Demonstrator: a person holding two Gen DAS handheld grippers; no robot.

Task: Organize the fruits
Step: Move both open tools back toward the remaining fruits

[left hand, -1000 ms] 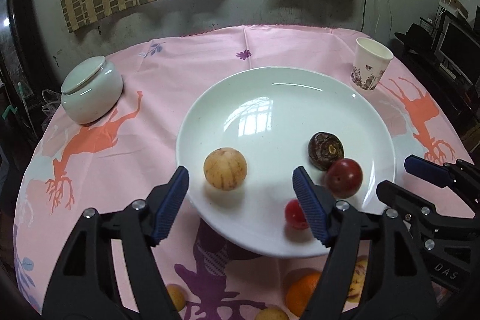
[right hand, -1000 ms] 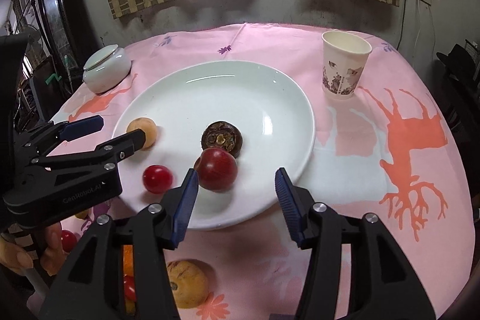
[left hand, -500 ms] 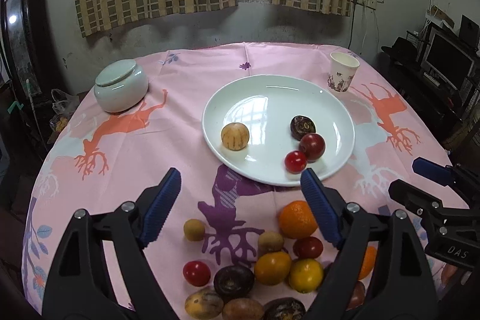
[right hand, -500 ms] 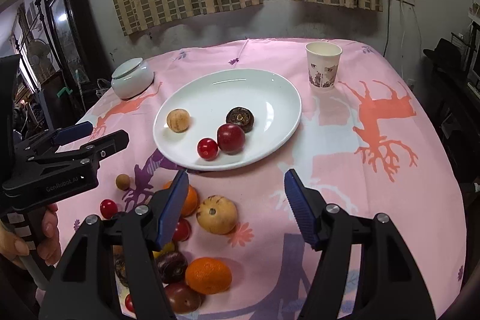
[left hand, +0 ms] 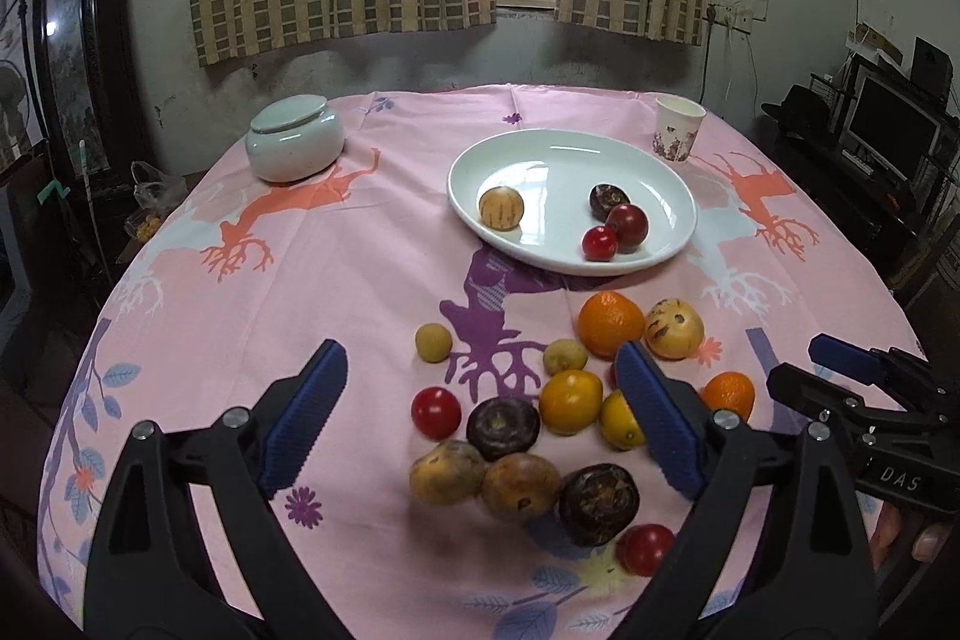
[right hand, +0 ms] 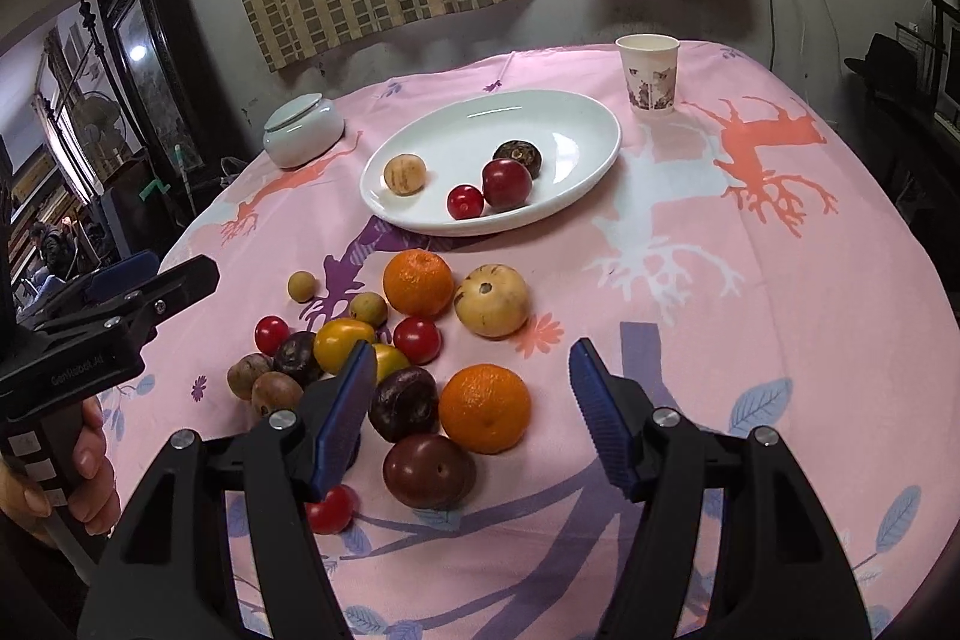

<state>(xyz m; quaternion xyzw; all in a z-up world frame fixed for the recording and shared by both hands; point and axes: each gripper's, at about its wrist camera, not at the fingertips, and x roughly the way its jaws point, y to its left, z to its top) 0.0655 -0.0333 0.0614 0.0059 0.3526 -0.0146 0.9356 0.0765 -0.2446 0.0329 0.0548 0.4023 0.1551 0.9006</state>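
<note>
Fruits (right hand: 420,376) heaped on pink tabletop (right hand: 780,310), four on white plate (right hand: 576,112). Left tongs (left hand: 480,412) widening, empty. Right tongs (right hand: 474,412) released, empty, body marked "DAS".

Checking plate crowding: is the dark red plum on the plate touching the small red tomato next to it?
Touching. In the right wrist view the plum and tomato on the plate meet with no visible gap between them.

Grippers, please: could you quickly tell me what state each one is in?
Left gripper: jaws opening, holding nothing.
Right gripper: open, holding nothing.
</note>
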